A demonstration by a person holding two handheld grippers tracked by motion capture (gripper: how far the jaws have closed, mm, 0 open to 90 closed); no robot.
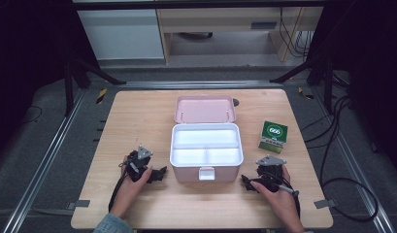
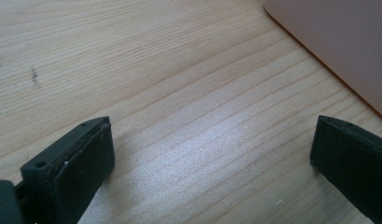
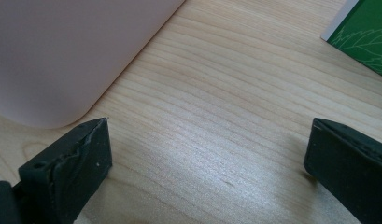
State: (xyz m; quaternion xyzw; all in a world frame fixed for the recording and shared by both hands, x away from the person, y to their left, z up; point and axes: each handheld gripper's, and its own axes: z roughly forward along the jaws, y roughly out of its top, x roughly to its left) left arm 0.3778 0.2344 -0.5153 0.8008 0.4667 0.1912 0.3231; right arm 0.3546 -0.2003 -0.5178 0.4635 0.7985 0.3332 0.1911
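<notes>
- The left gripper (image 1: 159,173), in a hand at the lower left of the high view, rests on the pale wooden table (image 1: 138,116) with its black jaws spread wide and only bare wood grain between them.
- The right gripper (image 1: 246,183), at the lower right of the high view, lies on the table in the same way, jaws wide apart and gripping nothing.
- Between the two sits the open pink plastic box with white compartments (image 1: 206,150), its pink hinged lid (image 1: 205,108) thrown back toward the top of the frame; each gripper lies just beside a front corner without touching it.
- A small green-and-white cardboard carton (image 1: 273,136) stands right of the box, above the right gripper.
- Open tabletop stretches across the left half and along the near edge.
</notes>
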